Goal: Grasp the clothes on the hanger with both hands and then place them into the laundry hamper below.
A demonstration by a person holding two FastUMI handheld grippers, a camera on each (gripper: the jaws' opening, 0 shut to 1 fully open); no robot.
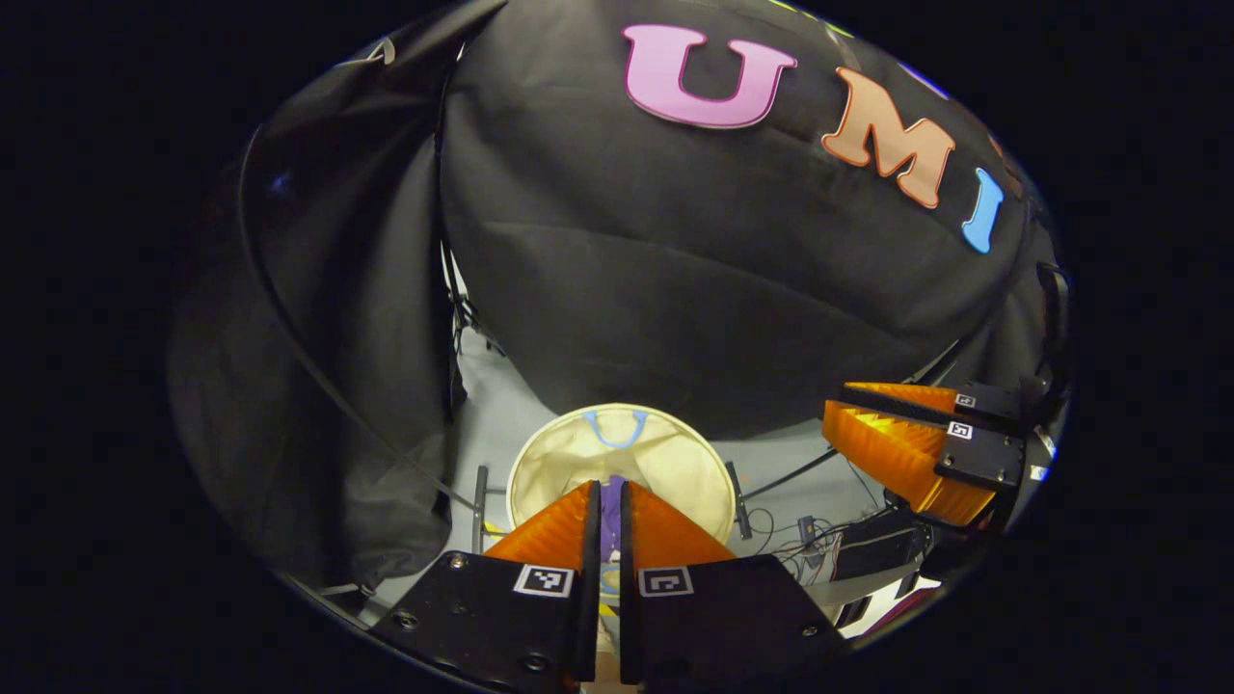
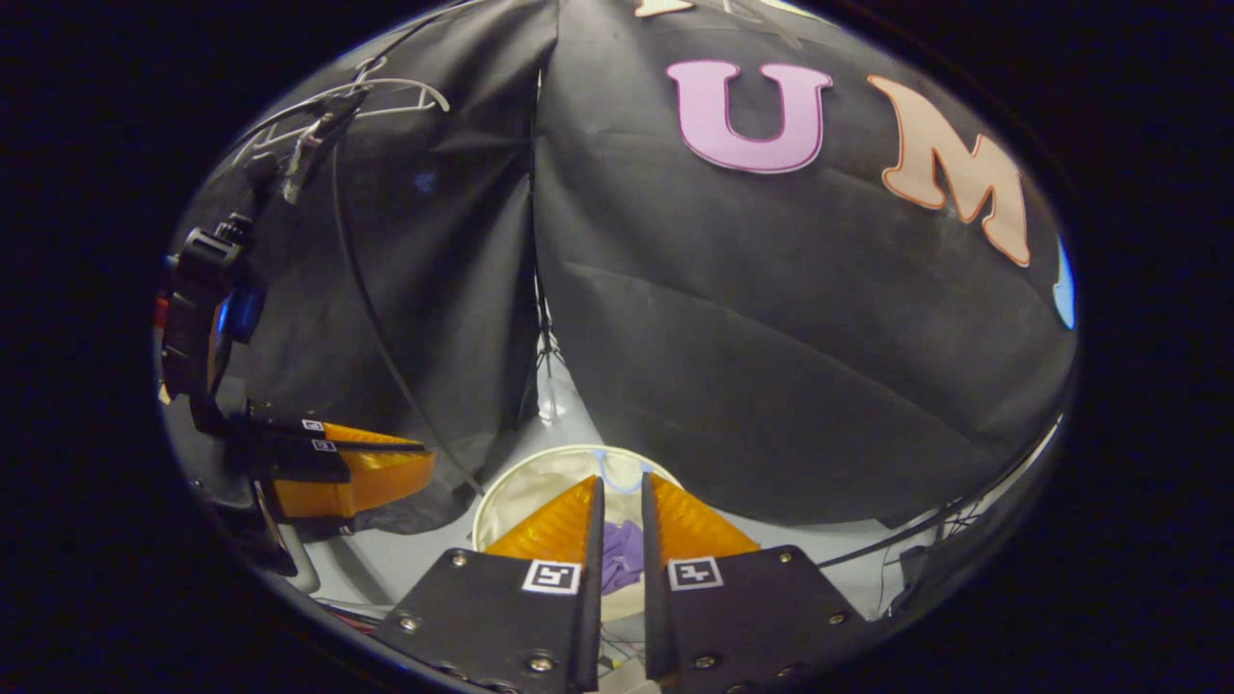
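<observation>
Purple clothes [image 2: 622, 567] inside cream laundry hamper [image 2: 516, 501]

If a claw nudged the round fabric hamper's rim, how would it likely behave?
The hamper looks like thin cloth on a hoop, so it is probably light and would slide or tip easily. Its wall would likely buckle, not resist. The purple garment inside seems too small to weigh it down.

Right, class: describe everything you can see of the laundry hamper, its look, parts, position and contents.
The laundry hamper is a round, open-topped tub of cream, soft-looking fabric with a pale rim and a blue loop handle at its far edge. It stands upright on the grey floor against the black cloth wall. A crumpled purple garment lies inside it. Both grippers are above it; whether they touch it is unclear.
</observation>
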